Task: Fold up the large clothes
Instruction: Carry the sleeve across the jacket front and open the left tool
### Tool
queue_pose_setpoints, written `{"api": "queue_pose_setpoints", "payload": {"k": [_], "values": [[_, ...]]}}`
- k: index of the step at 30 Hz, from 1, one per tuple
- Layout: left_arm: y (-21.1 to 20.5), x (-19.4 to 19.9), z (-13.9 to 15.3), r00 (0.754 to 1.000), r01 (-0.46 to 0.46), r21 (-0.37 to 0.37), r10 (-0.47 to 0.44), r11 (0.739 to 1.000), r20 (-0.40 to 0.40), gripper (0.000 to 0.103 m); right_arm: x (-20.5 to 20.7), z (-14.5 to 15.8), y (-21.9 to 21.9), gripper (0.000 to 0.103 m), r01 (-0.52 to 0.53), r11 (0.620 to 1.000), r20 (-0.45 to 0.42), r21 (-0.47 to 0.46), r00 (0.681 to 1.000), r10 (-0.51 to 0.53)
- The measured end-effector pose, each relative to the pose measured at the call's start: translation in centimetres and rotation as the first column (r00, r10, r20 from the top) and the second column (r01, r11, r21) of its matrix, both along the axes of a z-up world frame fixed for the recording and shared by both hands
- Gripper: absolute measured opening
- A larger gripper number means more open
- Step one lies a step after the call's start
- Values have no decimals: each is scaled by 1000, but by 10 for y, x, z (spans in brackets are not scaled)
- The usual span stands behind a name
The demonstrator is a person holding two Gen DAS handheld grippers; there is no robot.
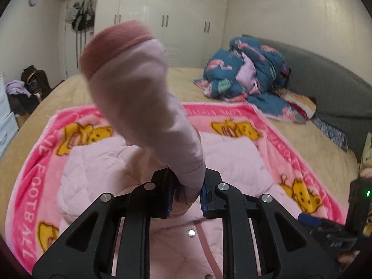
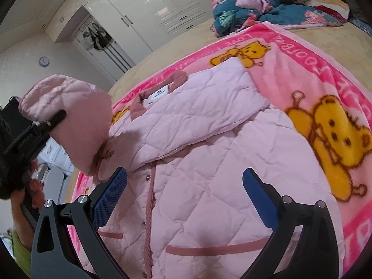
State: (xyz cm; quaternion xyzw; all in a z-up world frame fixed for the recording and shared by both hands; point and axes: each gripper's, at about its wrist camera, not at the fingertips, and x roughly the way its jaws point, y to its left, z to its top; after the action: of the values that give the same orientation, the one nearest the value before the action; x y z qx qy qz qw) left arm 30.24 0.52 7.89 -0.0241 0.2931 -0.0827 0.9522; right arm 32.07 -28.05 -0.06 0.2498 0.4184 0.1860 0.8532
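Note:
A pale pink quilted jacket (image 2: 209, 174) with darker pink trim lies front up on a pink bear-print blanket (image 2: 325, 93) spread over the bed. One sleeve is folded across its chest (image 2: 197, 107). My left gripper (image 1: 186, 181) is shut on the other sleeve (image 1: 139, 88). That sleeve stands up over the jacket body (image 1: 93, 162), its darker cuff on top. In the right wrist view the same sleeve (image 2: 76, 121) hangs at the left from the left gripper (image 2: 53, 118). My right gripper (image 2: 186, 186) hovers open just above the jacket's front, nothing between its fingers.
A heap of blue flamingo-print bedding (image 1: 244, 74) lies at the far right of the tan bed, against a grey headboard (image 1: 325, 81). White wardrobes (image 1: 162, 11) fill the back wall. White drawers (image 1: 7, 121) and bags (image 1: 32, 81) stand left of the bed.

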Motion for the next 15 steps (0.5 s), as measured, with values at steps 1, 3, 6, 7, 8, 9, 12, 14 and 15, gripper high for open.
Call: {"api": "queue_pose_setpoints", "payload": {"k": [1, 3, 6, 7, 8, 9, 12, 14, 15], "values": [[-5, 2, -6, 1000, 10, 12, -9, 1000, -13, 11, 0, -1, -3, 99, 9, 1000, -3, 2, 1000, -9], [-15, 6, -18, 999, 29, 38, -28, 999, -44, 12, 1, -3, -9, 99, 27, 1000, -9, 6, 1000, -27], [-24, 7, -36, 995, 56, 77, -49, 995, -91, 14, 1, -6, -18, 99, 50, 999, -20, 14, 999, -50], [-29, 9, -44, 992, 65, 97, -53, 993, -115, 14, 2, -7, -21, 99, 60, 998, -24, 18, 998, -60], [-32, 10, -51, 990, 72, 107, -58, 992, -131, 15, 2, -8, -25, 99, 70, 997, -28, 24, 997, -70], [-37, 10, -56, 988, 80, 116, -63, 990, -144, 15, 2, -9, -28, 99, 79, 996, -31, 28, 996, -78], [-49, 10, -69, 982, 107, 166, -78, 980, -170, 17, 2, -11, -38, 99, 113, 993, -42, 40, 993, -111], [-55, 10, -77, 978, 125, 202, -86, 971, -190, 21, 3, -13, -44, 99, 136, 990, -50, 46, 990, -133], [-58, 10, -82, 972, 143, 220, -95, 965, -214, 28, 3, -13, -46, 99, 142, 989, -54, 50, 989, -140]]}}
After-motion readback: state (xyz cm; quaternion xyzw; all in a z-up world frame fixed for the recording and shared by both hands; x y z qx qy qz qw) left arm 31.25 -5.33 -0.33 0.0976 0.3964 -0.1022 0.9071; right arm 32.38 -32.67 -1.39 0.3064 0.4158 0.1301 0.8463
